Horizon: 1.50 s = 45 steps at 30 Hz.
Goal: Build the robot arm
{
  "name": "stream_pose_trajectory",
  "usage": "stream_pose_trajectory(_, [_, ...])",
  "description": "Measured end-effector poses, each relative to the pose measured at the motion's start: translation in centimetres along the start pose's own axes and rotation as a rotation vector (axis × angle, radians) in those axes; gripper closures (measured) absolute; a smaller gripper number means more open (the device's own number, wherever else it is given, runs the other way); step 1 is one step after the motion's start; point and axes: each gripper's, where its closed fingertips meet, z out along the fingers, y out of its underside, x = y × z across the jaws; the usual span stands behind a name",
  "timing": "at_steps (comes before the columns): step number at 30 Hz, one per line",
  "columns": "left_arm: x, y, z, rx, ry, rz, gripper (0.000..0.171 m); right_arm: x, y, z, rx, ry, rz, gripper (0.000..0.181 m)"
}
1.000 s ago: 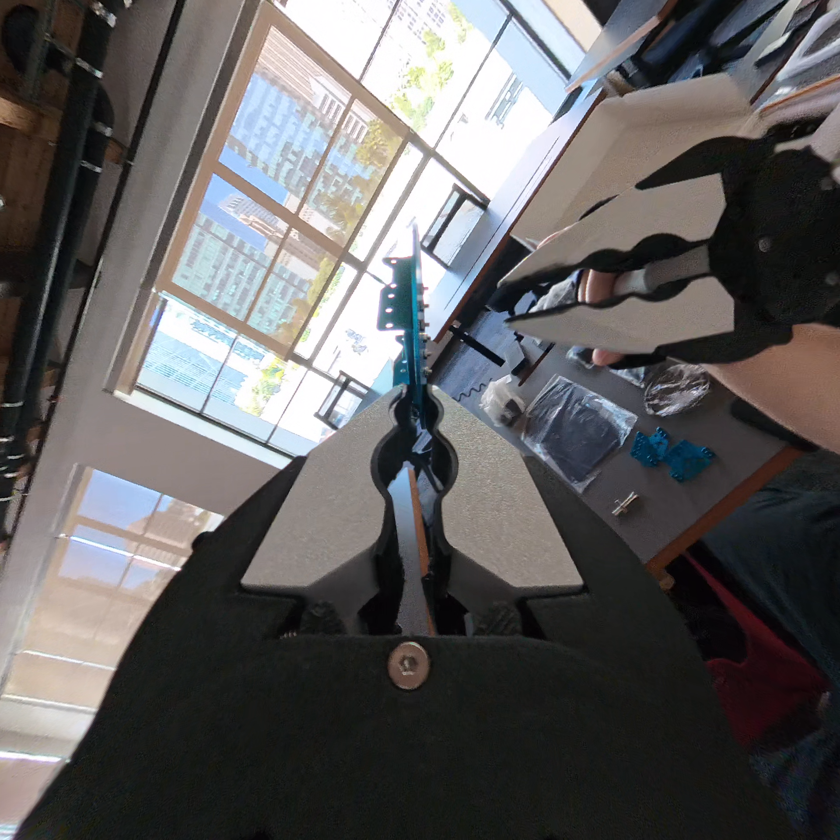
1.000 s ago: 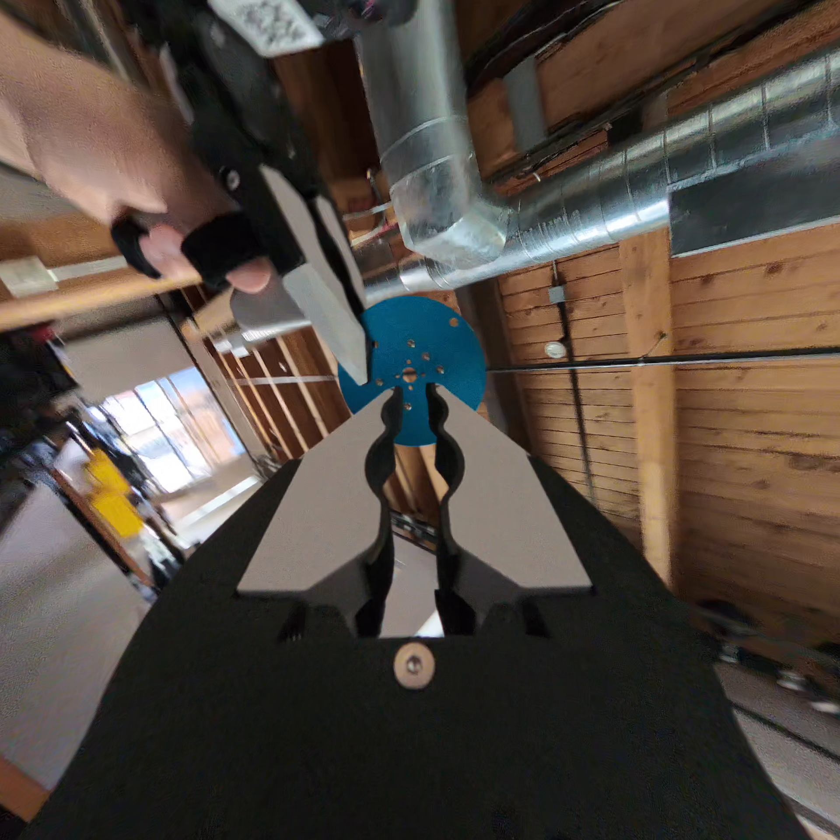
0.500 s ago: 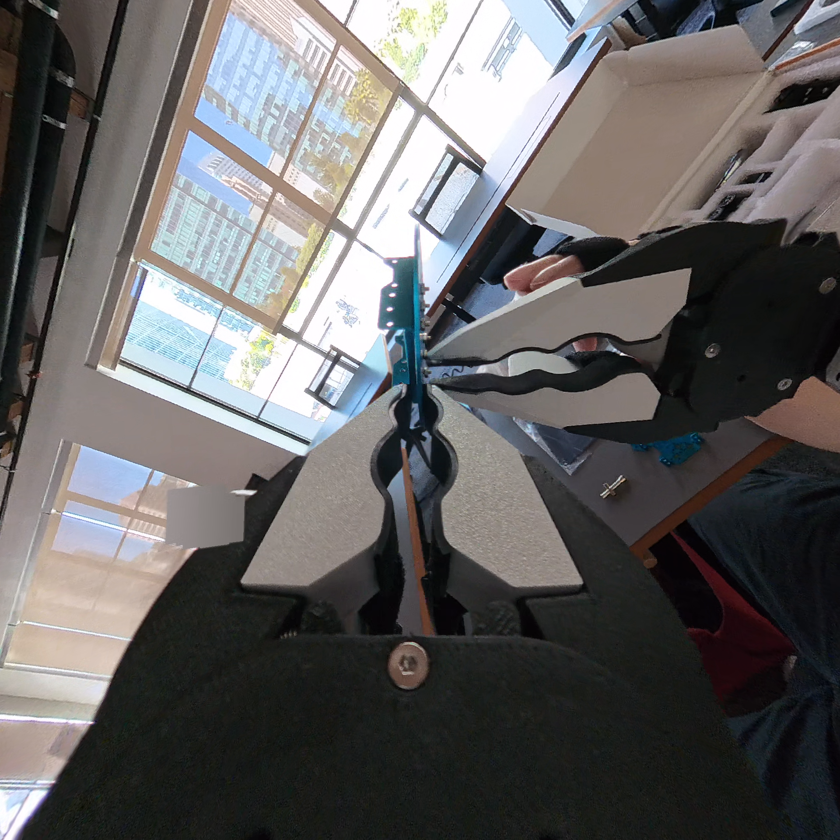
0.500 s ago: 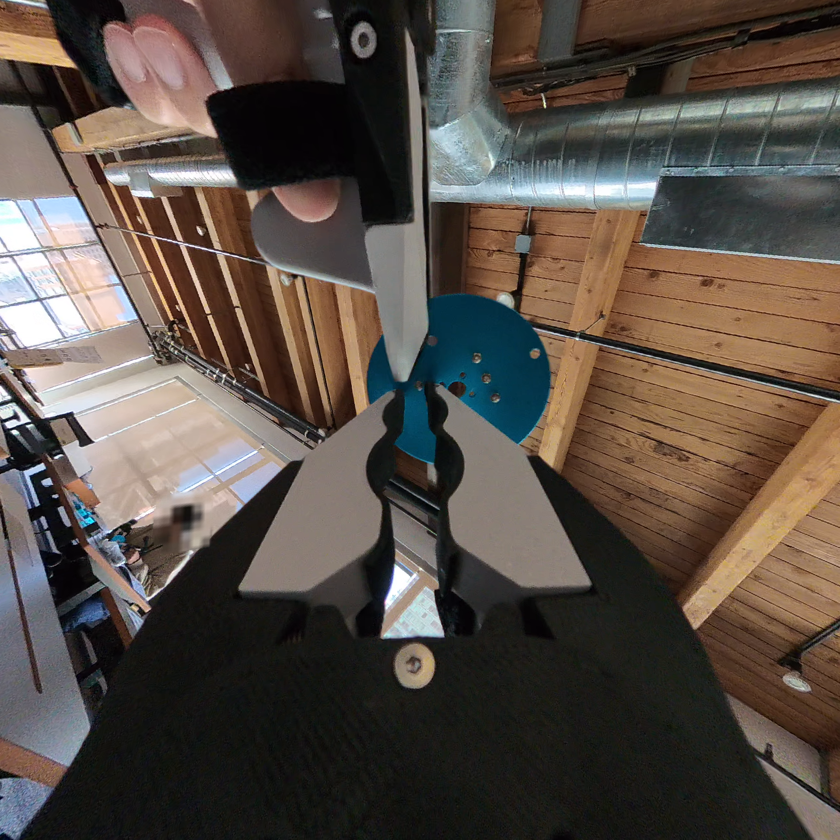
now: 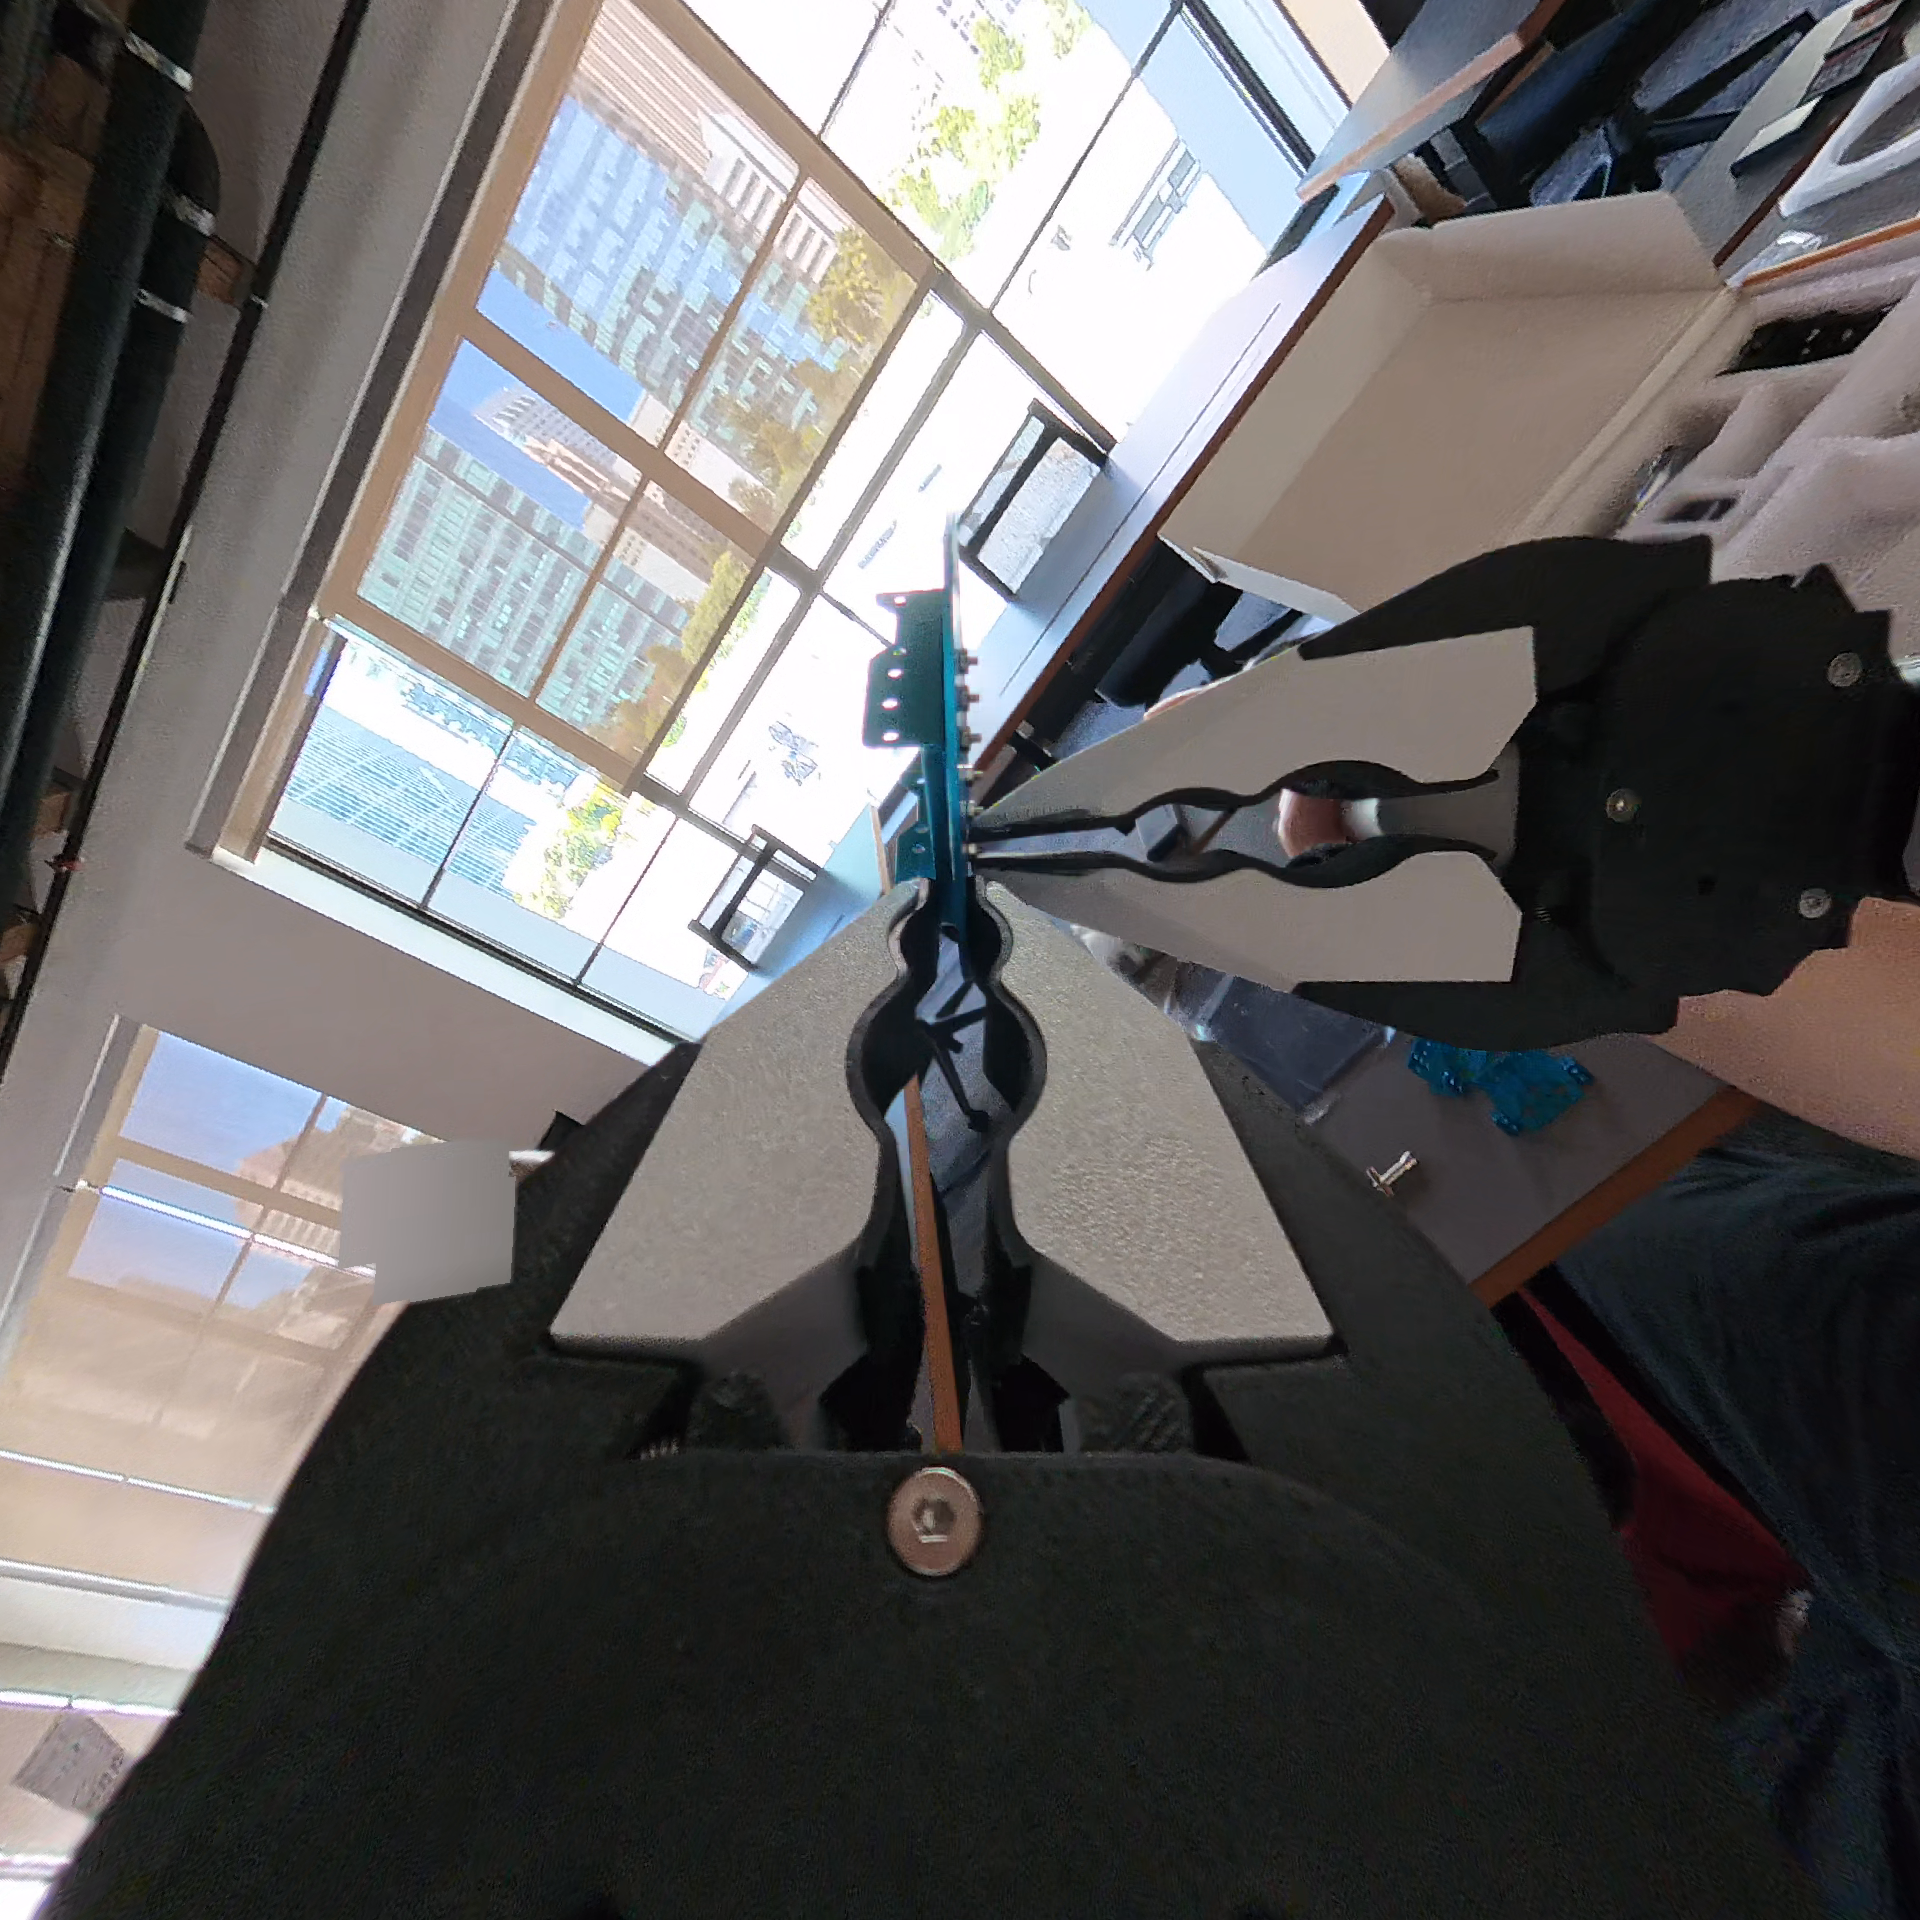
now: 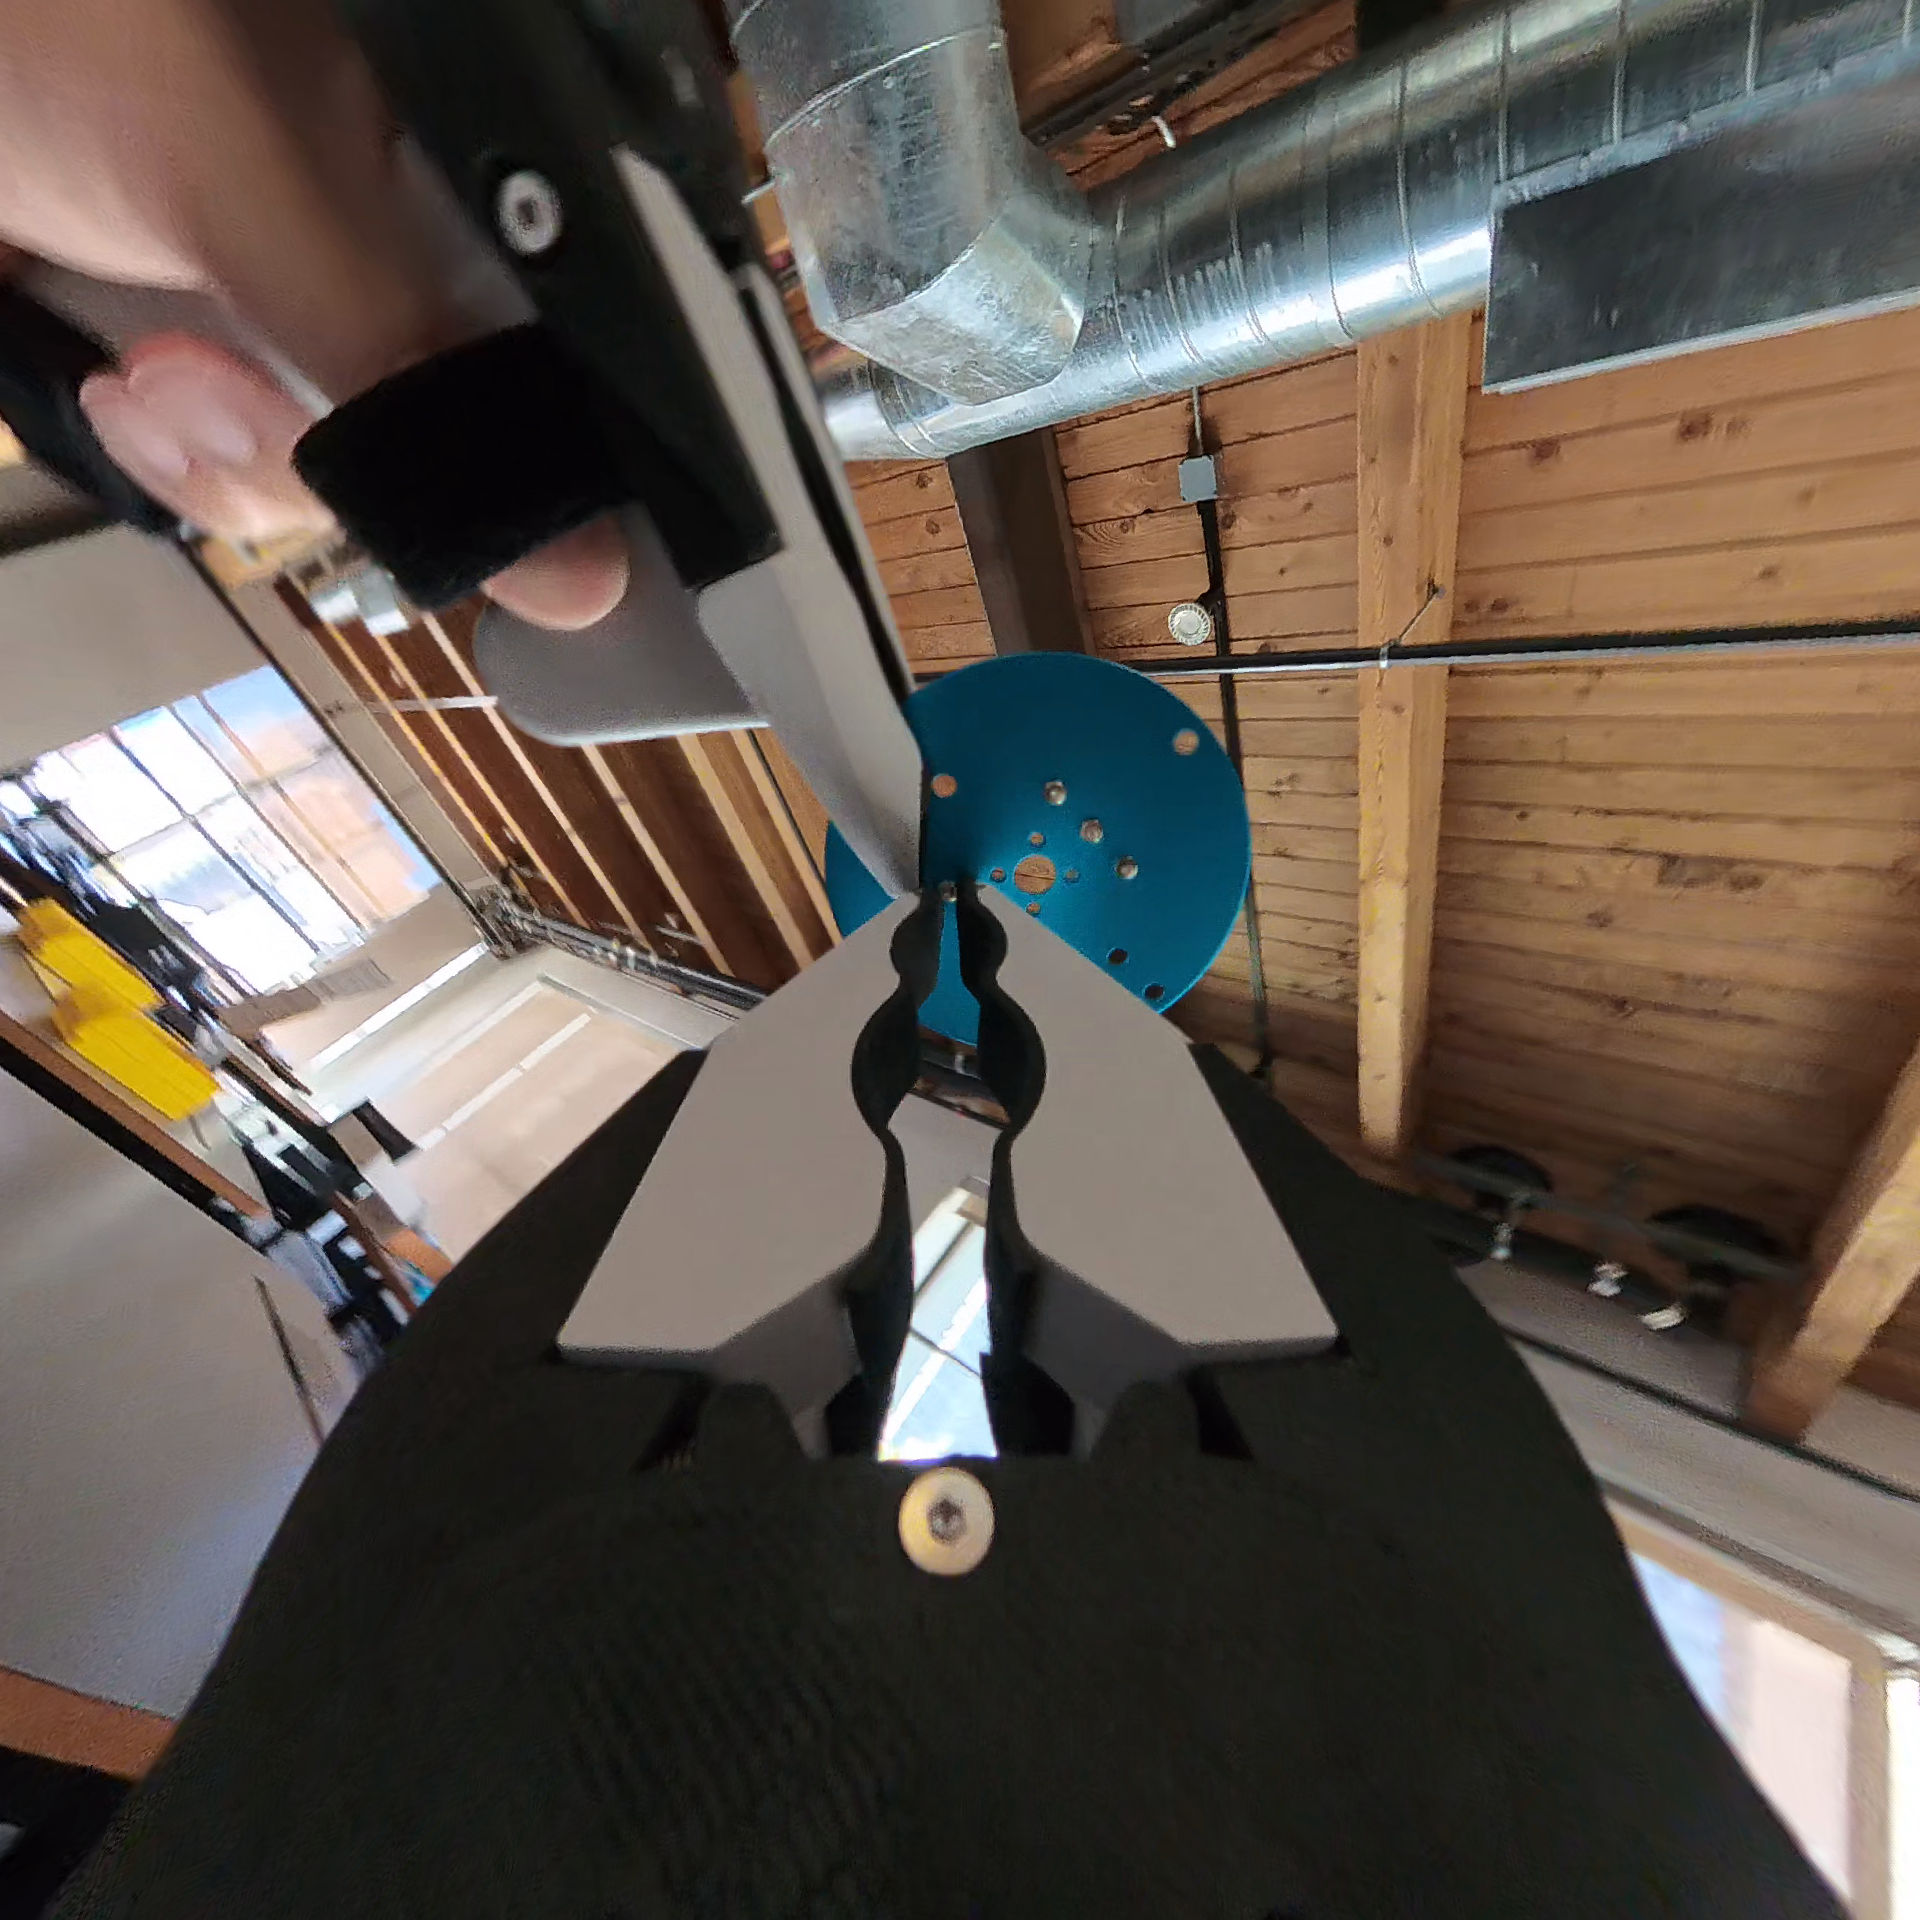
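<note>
Left wrist view: the left gripper [image 5: 943, 904] clamps a blue disc [image 5: 948, 790] edge-on, upright before bright windows [image 5: 644, 499]; the right gripper [image 5: 982, 840] comes in from the right, tips narrowed at a small screw head on the disc face.

Right wrist view: the right gripper [image 6: 948, 902] meets the disc [image 6: 1081, 831] face-on, apparently pinching that screw; ducting [image 6: 1195, 208] overhead.

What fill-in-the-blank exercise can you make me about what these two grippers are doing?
The left gripper is shut on the rim of a round ___ disc.
The right gripper has its tips near the disc's ___.
The ceiling behind the disc is made of ___ planks.
Missing words: blue; centre; wooden.
</note>
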Motion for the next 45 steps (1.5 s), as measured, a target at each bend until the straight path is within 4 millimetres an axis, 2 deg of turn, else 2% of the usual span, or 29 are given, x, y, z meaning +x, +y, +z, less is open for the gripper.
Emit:
stream_pose_trajectory(5, [-0.2, -1.2, 0.1, 0.073, -0.054, 0.047, 0.169, 1.2, -0.3, 0.1, 0.051, 0.028, 0.296, 0.181])
stream_pose_trajectory(12, [-0.4, -1.8, -0.1, 0.152, -0.123, 0.135, 0.169, 1.7, -0.6, 0.2, 0.118, -0.003, 0.580, 0.181])
stream_pose_trajectory(14, [-0.2, -2.1, -0.3, 0.173, -0.124, 0.138, 0.169, 1.8, -0.9, -0.1, 0.148, -0.012, 0.601, 0.181])
stream_pose_trajectory(19, [-0.1, -2.1, -0.5, 0.201, -0.126, 0.124, 0.169, 1.7, -1.6, -0.8, 0.141, 0.038, 0.370, 0.181])
stream_pose_trajectory(23, [-0.2, -1.7, -0.5, 0.191, -0.111, 0.098, 0.169, 1.2, -1.2, -0.5, 0.047, 0.090, 0.057, 0.170])
stream_pose_trajectory(27, [-0.2, -1.4, -0.8, 0.178, -0.087, 0.071, 0.169, 0.7, -1.6, -0.5, 0.064, 0.094, -0.154, 0.167])
stream_pose_trajectory(30, [-0.1, -1.4, -1.0, 0.171, -0.068, 0.062, 0.169, 0.6, -1.7, -0.4, 0.080, 0.055, -0.157, 0.158])
stream_pose_trajectory(41, [0.2, -2.2, -1.4, 0.177, -0.088, 0.135, 0.169, 0.1, -1.1, -0.1, 0.039, 0.013, -0.244, 0.159])
stream_pose_trajectory(45, [0.3, -2.5, -1.5, 0.175, -0.092, 0.158, 0.169, 0.9, -2.4, -0.6, 0.099, 0.075, -0.226, 0.158])
